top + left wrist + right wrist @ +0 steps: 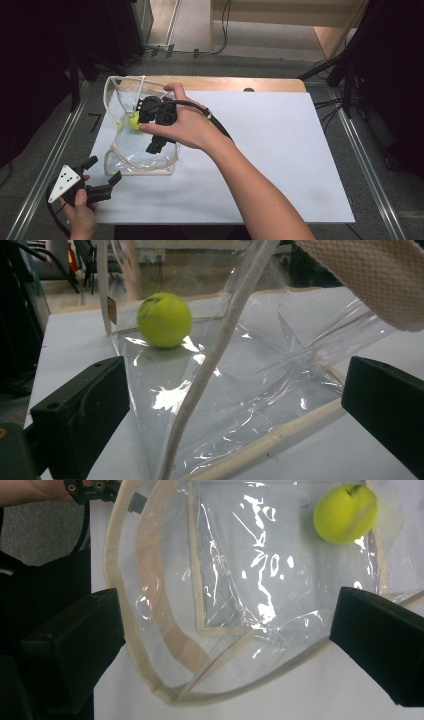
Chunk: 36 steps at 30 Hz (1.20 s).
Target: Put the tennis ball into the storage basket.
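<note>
A clear plastic bag (142, 160) with beige trim lies on the left part of the white sheet (280, 150). A yellow-green tennis ball (133, 121) rests inside it. My right gripper (145, 125) hovers over the bag, open, with nothing between its jaws. In the right gripper view the ball (345, 512) sits at the upper right, beyond the open gripper (225, 647), and the bag (240, 580) lies below it. My left gripper (103, 170) stands open just off the bag's near left corner. In the left gripper view the gripper (232, 405) faces the bag (260, 375), with the ball (164, 320) behind the plastic.
A wooden table edge (225, 82) shows behind the sheet. Metal rails (50, 155) run along both sides of the table. Cables (330, 102) and dark stands sit on the floor at the back and right. A pale woven strip (370, 275) hangs close in the left gripper view.
</note>
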Available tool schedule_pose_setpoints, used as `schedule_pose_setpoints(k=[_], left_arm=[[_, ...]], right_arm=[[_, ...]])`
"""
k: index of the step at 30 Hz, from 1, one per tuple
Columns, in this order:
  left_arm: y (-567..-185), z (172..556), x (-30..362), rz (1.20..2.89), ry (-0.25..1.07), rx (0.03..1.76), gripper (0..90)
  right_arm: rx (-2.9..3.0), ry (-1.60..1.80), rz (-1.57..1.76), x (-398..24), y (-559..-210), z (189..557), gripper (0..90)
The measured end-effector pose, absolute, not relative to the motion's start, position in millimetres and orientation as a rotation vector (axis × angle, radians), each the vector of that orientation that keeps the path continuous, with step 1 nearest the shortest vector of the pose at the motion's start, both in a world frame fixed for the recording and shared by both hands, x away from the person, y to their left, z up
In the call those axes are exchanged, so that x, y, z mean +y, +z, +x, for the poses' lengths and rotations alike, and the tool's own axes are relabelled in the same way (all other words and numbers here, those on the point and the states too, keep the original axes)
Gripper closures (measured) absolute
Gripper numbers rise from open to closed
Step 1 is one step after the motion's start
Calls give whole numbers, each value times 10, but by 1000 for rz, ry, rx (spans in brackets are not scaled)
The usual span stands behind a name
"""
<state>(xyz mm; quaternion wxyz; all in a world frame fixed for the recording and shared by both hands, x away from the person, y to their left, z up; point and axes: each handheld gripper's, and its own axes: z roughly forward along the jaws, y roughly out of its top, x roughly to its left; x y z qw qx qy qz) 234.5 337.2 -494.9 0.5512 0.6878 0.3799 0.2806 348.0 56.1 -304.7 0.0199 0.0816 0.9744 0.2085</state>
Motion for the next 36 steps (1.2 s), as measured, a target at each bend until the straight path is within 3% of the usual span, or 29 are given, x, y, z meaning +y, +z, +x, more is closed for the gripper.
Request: schedule_pose_setpoints(k=[36], left_arm=[[-4952,2344,3354,1636,667,897,0]], right_arm=[[2997,647,429,-275,-3289,3476,0]])
